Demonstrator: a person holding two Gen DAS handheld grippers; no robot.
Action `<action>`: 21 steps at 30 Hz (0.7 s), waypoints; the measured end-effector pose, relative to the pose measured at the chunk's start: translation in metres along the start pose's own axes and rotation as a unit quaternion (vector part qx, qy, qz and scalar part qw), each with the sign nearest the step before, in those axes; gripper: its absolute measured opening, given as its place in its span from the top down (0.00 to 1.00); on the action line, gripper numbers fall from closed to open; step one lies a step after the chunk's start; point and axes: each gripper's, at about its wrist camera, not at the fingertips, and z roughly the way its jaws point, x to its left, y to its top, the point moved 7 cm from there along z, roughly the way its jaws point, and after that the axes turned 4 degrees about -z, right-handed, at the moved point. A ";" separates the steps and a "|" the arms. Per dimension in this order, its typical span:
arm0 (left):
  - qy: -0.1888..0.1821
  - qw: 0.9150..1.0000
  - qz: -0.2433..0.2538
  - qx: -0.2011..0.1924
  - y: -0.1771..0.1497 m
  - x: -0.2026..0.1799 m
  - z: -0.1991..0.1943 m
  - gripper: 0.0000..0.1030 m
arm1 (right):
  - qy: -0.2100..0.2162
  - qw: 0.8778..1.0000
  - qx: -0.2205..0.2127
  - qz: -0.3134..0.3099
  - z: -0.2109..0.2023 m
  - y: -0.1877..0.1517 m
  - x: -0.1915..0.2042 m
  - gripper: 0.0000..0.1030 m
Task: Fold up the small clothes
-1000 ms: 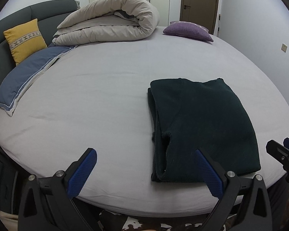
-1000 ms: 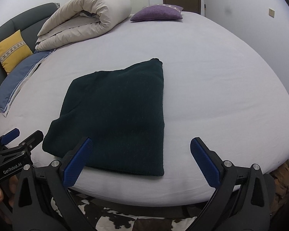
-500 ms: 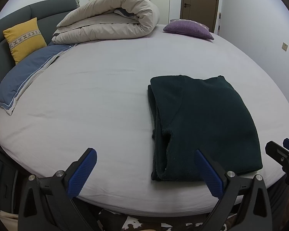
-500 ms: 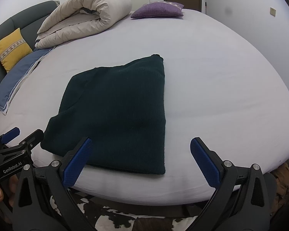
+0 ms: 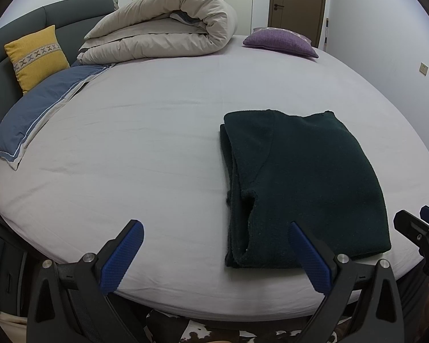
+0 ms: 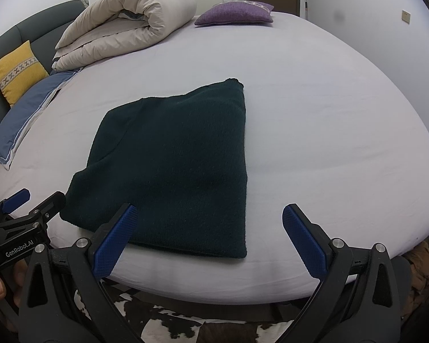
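Observation:
A dark green knit garment (image 5: 303,183) lies folded into a rectangle near the bed's front edge; it also shows in the right wrist view (image 6: 180,168). My left gripper (image 5: 214,251) is open and empty, held before the bed's front edge, left of the garment's near left corner. My right gripper (image 6: 208,237) is open and empty, just short of the garment's near right corner. Neither gripper touches the garment. Each gripper shows at the other view's side edge.
The bed (image 5: 143,143) has a pale sheet. A rolled beige duvet (image 5: 168,28), a purple cushion (image 5: 280,41), a yellow cushion (image 5: 37,55) and a blue pillow (image 5: 40,111) lie at the back and left. A cowhide rug (image 6: 186,323) lies below.
Both grippers have drawn slightly nearer the bed and a little higher; the garment sits a bit lower in both views. Jaws stay open and the garment has not moved.

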 end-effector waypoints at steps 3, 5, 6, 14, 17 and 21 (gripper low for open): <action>0.000 1.000 0.000 0.000 0.000 0.000 0.000 0.00 | 0.001 1.000 0.001 0.000 0.002 -0.001 -0.001 0.00; 0.000 1.000 0.000 0.000 -0.001 0.000 0.000 0.00 | 0.002 1.000 0.002 -0.001 0.004 -0.002 0.000 0.00; 0.000 1.000 0.000 0.000 -0.001 0.000 0.001 0.00 | 0.002 1.000 0.003 -0.001 0.005 -0.002 0.000 0.00; -0.001 1.000 0.001 0.002 -0.001 0.002 0.002 0.00 | 0.003 1.000 0.003 -0.001 0.006 -0.002 0.001 0.00; -0.001 1.000 0.001 0.002 -0.001 0.002 0.002 0.00 | 0.003 1.000 0.003 -0.002 0.006 -0.002 0.001 0.00; 0.000 1.000 0.001 0.002 -0.001 0.003 0.003 0.00 | 0.003 1.000 0.004 -0.002 0.006 -0.002 0.001 0.00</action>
